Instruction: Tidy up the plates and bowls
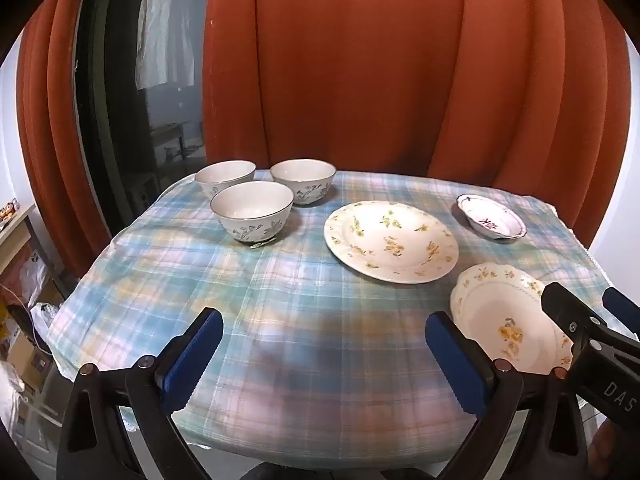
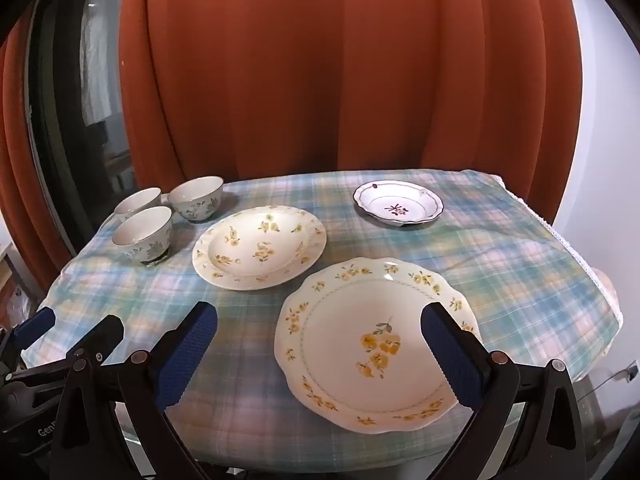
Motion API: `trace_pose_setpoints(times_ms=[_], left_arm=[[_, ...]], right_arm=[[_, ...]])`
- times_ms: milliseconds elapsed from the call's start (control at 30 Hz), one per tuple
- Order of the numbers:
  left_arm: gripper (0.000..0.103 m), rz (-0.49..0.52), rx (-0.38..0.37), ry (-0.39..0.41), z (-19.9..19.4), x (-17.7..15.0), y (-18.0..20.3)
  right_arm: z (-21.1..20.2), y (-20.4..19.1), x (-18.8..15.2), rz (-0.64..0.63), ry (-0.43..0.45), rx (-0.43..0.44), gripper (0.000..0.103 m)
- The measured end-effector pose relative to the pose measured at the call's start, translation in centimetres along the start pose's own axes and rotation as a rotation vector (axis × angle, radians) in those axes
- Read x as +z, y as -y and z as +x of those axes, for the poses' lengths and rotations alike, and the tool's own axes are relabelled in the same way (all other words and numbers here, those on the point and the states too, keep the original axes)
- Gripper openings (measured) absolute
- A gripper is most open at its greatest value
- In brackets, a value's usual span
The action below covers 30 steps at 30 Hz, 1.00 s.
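Observation:
Three white bowls with grey flower prints stand close together at the far left: the nearest bowl [image 1: 252, 211] [image 2: 143, 232], a back left bowl [image 1: 225, 177] [image 2: 138, 200] and a back right bowl [image 1: 303, 180] [image 2: 196, 196]. A round yellow-flowered plate [image 1: 390, 241] [image 2: 259, 246] lies mid-table. A scalloped yellow-flowered plate [image 1: 508, 320] [image 2: 376, 344] lies at the near right. A small purple-patterned dish [image 1: 491, 221] [image 2: 398, 203] sits far right. My left gripper [image 1: 324, 340] is open and empty above the near cloth. My right gripper [image 2: 319, 340] is open and empty over the scalloped plate's near left edge.
The table has a blue plaid cloth [image 1: 280, 300] [image 2: 520, 264] with drooping edges. Orange curtains [image 1: 360, 60] hang behind it, with a dark window [image 1: 120, 80] at the left. Boxes and bags [image 1: 24, 320] sit on the floor at the left.

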<state>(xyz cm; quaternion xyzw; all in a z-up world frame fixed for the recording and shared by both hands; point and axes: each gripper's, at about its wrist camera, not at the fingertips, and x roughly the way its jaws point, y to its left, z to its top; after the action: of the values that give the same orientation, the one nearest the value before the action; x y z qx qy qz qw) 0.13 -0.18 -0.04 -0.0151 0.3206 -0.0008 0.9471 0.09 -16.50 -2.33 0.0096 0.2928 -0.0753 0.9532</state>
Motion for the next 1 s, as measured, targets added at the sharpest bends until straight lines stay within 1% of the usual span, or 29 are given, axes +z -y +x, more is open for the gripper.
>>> trace_pose_setpoints(times_ms=[67,100,133,167,233,433,533,1000], left_arm=[[0.101,0.018,0.009,0.007,0.0,0.0,0.5],[0.101,0.019,0.012,0.018,-0.6,0.0,0.9],[0.101,0.011,0.006,0.012,-0.7,0.2,0.9],[0.101,0.014,0.008,0.016,-0.8,0.1,1.1],[0.101,0.021,0.008,0.032,-1.3,-0.1,1.0],[0.101,0.003,-0.004,0.031,-1.7,-0.3,0.8],[0.101,0.013,-0.007,0.031,-1.7,-0.3,0.9],[0.101,0.004,0.015,0.023,-1.4,-0.5,0.5]], right_arm=[[0.3,-0.1,0.1,0.009,-0.001,-0.004,0.103],[0.6,-0.2,0.1,0.015,-0.003,-0.008,0.103],[0.7,-0.1,0.2,0.024,-0.005,-0.007,0.103],[0.0,0.7,0.4,0.041,0.004,0.01,0.103],[-0.4,0.9,0.6,0.045,0.011,0.018,0.103],[-0.8,1.3,0.1,0.036,0.033,0.035,0.103],[-0.8,1.3,0.2,0.028,0.031,0.045,0.103],[-0.7,1.3,-0.1,0.027,0.022,0.053,0.103]])
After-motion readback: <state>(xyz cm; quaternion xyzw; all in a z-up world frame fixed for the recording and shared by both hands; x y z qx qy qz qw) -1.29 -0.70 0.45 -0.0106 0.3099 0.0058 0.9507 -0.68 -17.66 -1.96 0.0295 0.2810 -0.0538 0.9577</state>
